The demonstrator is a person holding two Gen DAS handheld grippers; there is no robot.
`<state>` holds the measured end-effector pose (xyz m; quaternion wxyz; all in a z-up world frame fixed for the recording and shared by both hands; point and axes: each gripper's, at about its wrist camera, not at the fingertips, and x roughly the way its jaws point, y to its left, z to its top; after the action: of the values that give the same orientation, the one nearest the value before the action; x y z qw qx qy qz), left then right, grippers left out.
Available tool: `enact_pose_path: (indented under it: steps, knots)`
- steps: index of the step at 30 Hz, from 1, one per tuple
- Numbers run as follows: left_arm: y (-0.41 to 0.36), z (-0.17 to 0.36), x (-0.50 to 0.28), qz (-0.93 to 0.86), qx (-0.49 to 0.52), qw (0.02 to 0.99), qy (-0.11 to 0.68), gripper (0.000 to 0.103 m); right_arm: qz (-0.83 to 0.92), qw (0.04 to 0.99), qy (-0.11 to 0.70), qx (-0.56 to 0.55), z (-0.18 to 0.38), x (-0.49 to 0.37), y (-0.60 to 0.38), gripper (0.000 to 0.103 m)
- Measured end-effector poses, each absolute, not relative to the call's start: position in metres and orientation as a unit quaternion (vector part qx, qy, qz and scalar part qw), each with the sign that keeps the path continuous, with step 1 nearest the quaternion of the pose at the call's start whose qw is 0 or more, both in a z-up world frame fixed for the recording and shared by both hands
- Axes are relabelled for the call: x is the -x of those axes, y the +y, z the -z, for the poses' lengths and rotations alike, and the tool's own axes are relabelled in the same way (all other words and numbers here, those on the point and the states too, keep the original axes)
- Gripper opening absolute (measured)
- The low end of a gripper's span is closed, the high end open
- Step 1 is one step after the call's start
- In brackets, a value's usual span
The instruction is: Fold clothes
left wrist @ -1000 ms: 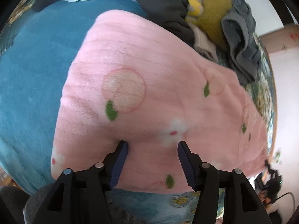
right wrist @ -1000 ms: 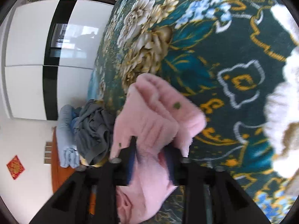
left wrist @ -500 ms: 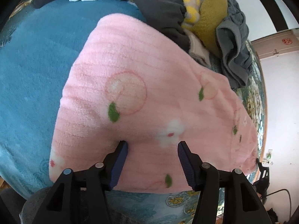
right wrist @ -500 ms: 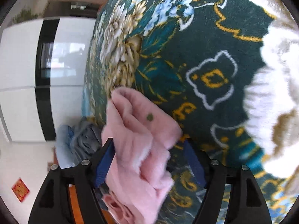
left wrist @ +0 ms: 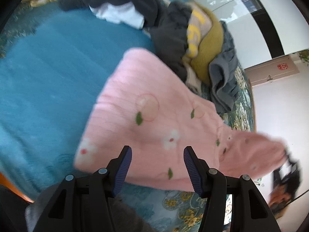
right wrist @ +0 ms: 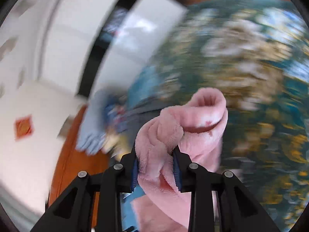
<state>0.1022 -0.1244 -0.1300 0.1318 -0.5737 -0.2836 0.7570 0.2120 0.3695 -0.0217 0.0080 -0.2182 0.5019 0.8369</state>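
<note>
A pink fleece garment (left wrist: 154,116) with flower and leaf prints lies on a blue blanket (left wrist: 48,73) on the bed. My left gripper (left wrist: 157,154) is open and empty, its fingers just above the garment's near edge. My right gripper (right wrist: 156,158) is shut on a bunched end of the pink garment (right wrist: 193,127) and holds it lifted off the bed. In the left wrist view that raised end stretches to the right (left wrist: 256,150), where the right gripper (left wrist: 289,166) shows blurred.
A pile of unfolded clothes (left wrist: 183,29), dark grey, white and mustard yellow, sits behind the pink garment. The dark green floral bedspread (right wrist: 251,58) covers the bed. A white wardrobe (right wrist: 67,48) and orange bed frame (right wrist: 77,154) stand beside it.
My right gripper opened, then shut on the pink garment's end and has lifted it, swinging fast. The left gripper has pulled back a little, staying open over the near edge.
</note>
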Motion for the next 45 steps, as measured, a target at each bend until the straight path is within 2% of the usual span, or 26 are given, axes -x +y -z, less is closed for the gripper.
enact_pose_path:
  steps: [4,7,17,20,21,26,34,42,44,45]
  knots:
    - [-0.116,0.119,-0.094,-0.771,0.544,0.135,-0.303,0.06,-0.853,-0.093,0.46,0.228,-0.015,-0.158,0.287,0.031]
    - [-0.13,0.107,-0.1,-0.777,0.518,0.136,-0.33,0.06,-0.854,-0.15,0.42,0.269,-0.017,-0.122,0.219,0.031]
    - [-0.19,0.099,-0.129,-0.761,0.486,0.108,-0.417,0.06,-0.801,-0.238,0.288,0.469,0.095,-0.059,0.042,0.032]
    - [-0.194,0.103,-0.126,-0.76,0.49,0.093,-0.416,0.06,-0.778,-0.26,0.265,0.506,0.121,-0.051,0.02,0.042]
    - [-0.195,0.106,-0.125,-0.758,0.494,0.087,-0.416,0.06,-0.772,-0.271,0.266,0.51,0.125,-0.048,0.018,0.045]
    - [-0.184,0.124,-0.112,-0.752,0.527,0.07,-0.389,0.06,-0.76,-0.3,0.297,0.495,0.126,-0.039,0.041,0.048]
    - [-0.15,0.149,-0.079,-0.758,0.549,0.056,-0.348,0.06,-0.798,-0.208,0.334,0.457,0.121,-0.062,0.168,0.05]
    - [-0.131,0.16,-0.053,-0.765,0.551,0.052,-0.329,0.06,-0.778,-0.13,0.377,0.485,0.159,-0.097,0.237,0.05]
    - [-0.124,0.158,-0.053,-0.77,0.554,0.059,-0.311,0.06,-0.771,-0.114,0.385,0.494,0.17,-0.105,0.251,0.053]
    - [-0.12,0.157,-0.054,-0.775,0.558,0.057,-0.291,0.06,-0.768,-0.11,0.385,0.499,0.174,-0.108,0.253,0.06]
